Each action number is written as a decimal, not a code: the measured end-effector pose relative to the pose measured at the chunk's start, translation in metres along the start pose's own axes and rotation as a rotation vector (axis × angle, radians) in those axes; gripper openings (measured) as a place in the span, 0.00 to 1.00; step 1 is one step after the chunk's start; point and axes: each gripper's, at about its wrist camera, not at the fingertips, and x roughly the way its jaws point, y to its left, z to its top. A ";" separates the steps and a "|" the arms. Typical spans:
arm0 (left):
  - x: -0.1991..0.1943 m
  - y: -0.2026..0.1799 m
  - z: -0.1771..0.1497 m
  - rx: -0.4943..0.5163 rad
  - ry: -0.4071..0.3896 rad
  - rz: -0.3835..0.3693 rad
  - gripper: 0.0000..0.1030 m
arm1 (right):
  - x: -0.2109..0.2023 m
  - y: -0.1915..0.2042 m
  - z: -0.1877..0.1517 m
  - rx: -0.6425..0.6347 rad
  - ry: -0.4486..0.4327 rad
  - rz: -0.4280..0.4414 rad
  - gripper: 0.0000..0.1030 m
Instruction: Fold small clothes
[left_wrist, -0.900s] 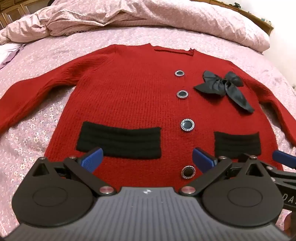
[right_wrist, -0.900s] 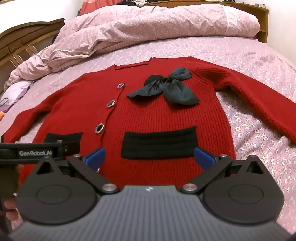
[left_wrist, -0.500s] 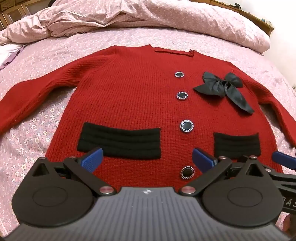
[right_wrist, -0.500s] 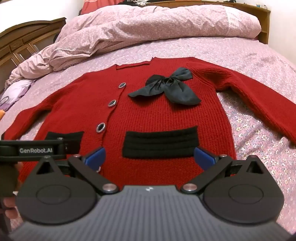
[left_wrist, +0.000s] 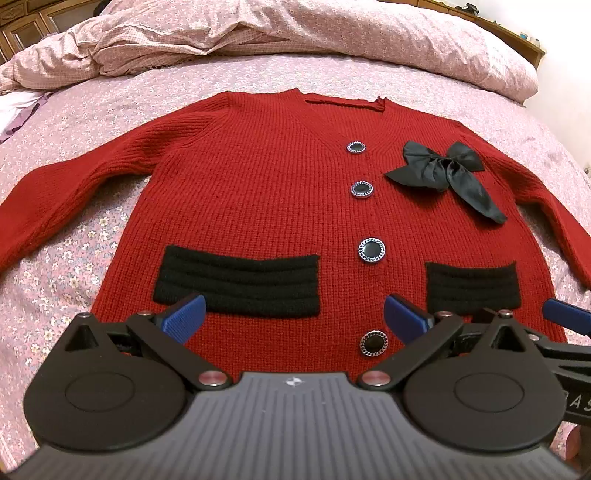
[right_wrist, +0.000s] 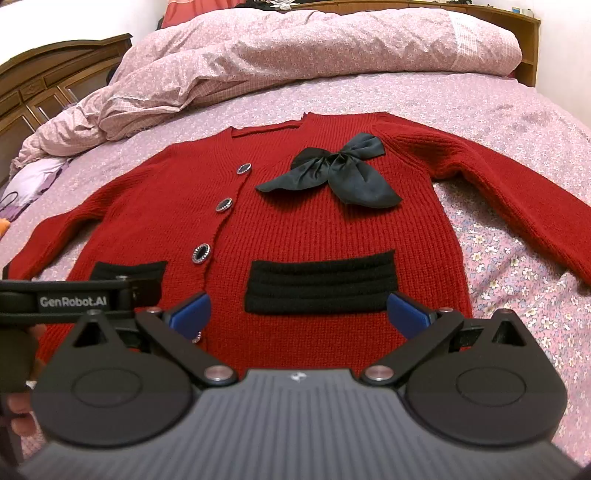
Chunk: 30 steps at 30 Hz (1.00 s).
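Observation:
A red knit cardigan (left_wrist: 266, 199) lies flat and face up on the bed, sleeves spread out, with black pocket bands, several round buttons and a black bow (left_wrist: 443, 173). It also shows in the right wrist view (right_wrist: 317, 229). My left gripper (left_wrist: 293, 319) is open and empty above the hem near the left pocket band. My right gripper (right_wrist: 299, 312) is open and empty above the hem by the right pocket band (right_wrist: 321, 288). One blue fingertip (left_wrist: 565, 317) of the right gripper shows at the right edge of the left wrist view.
The bed has a pink flowered sheet (left_wrist: 55, 280). A rumpled pink duvet (left_wrist: 295, 29) lies at the head end. Wooden furniture (right_wrist: 44, 88) stands at the left. A pale cloth (right_wrist: 37, 181) lies at the left bed edge.
Both grippers have drawn back slightly toward the hem; the cardigan sits a little farther away in both views. The jaws stay open and the cardigan has not moved.

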 end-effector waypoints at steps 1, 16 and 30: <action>0.000 0.000 0.000 0.001 0.001 0.001 1.00 | 0.000 0.000 0.000 0.000 0.000 0.000 1.00; 0.001 -0.001 0.001 0.003 0.003 0.004 1.00 | 0.002 0.000 0.001 -0.003 0.004 0.002 1.00; 0.002 -0.003 -0.001 0.005 0.006 0.004 1.00 | 0.003 0.000 0.000 -0.004 0.007 0.003 1.00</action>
